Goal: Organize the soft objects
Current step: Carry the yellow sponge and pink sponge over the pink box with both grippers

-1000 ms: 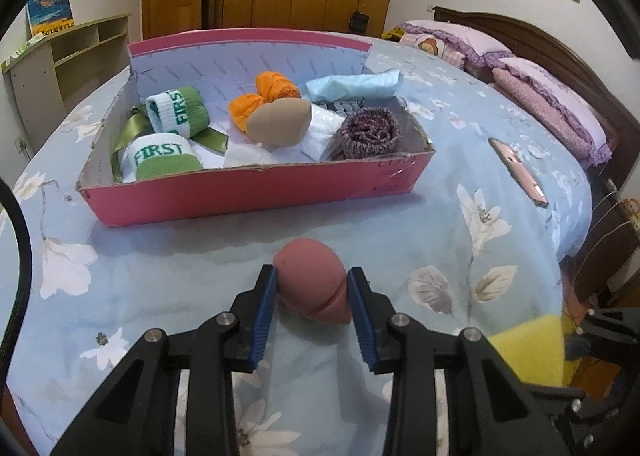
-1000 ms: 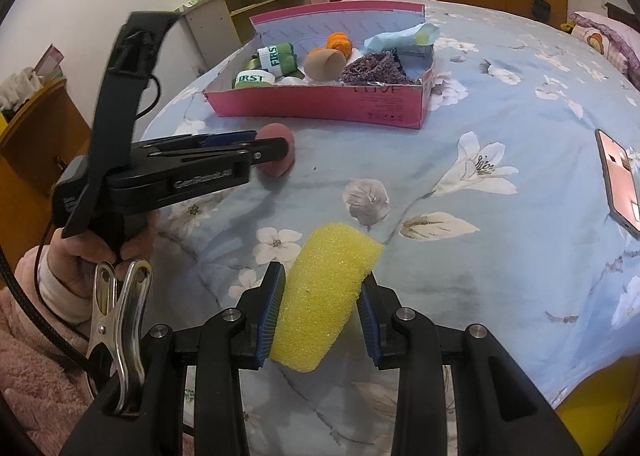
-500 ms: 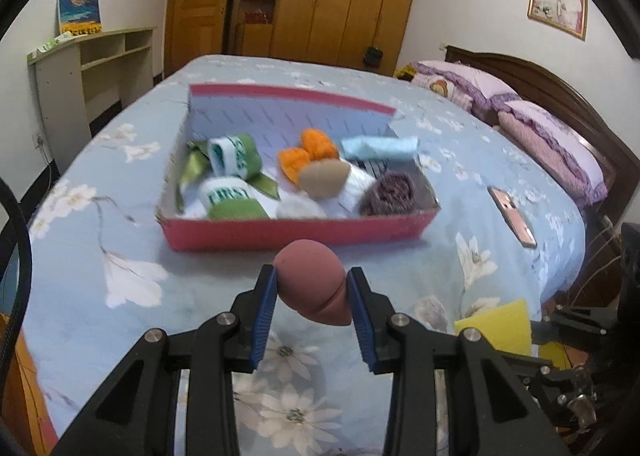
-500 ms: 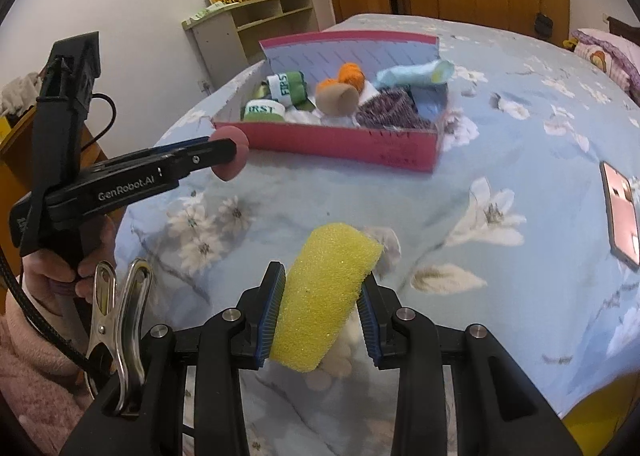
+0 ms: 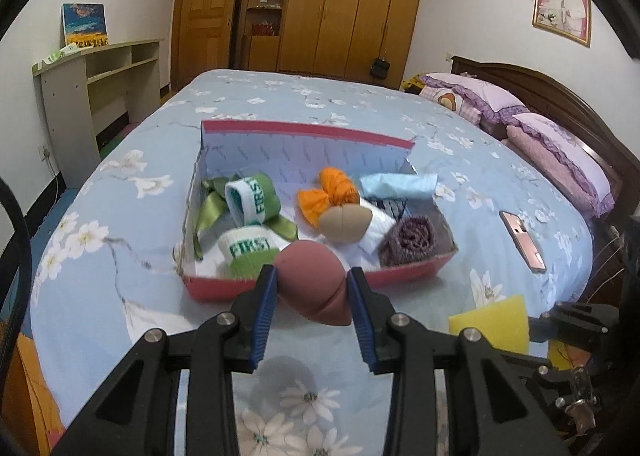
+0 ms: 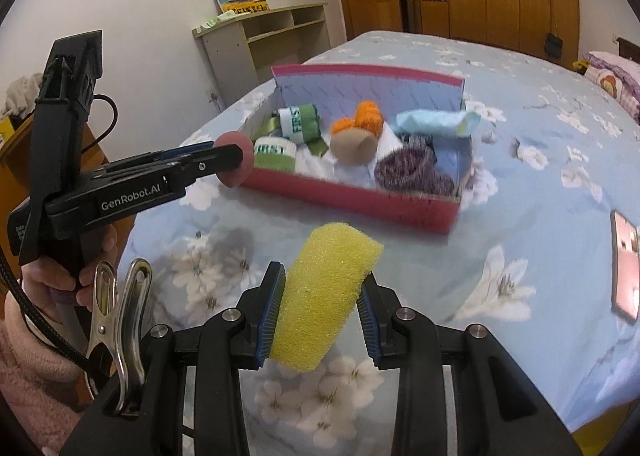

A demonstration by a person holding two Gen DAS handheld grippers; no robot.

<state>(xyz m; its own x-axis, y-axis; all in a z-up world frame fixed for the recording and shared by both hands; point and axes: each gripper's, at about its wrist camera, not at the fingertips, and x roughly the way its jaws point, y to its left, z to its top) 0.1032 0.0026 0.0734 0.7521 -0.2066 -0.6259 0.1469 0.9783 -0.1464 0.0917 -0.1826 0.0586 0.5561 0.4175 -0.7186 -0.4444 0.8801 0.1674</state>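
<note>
Box [image 5: 320, 284] on the bed already holds socks and rolls, while left tongs [image 5: 313, 288] clamp the pink sponge [image 5: 314, 286] and right tongs [image 6: 322, 296] clamp the yellow sponge [image 6: 324, 288], both yet to drop in.

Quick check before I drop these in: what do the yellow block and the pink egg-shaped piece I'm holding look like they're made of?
Yellow block: looks like open-cell foam sponge, matte, its surface coarse and pitted with pores. Pink egg-shaped piece: probably dense, fine foam like a makeup sponge, smooth and matte with no visible pores, and a moulded step near its tip; soft rubber can't be ruled out.
</note>
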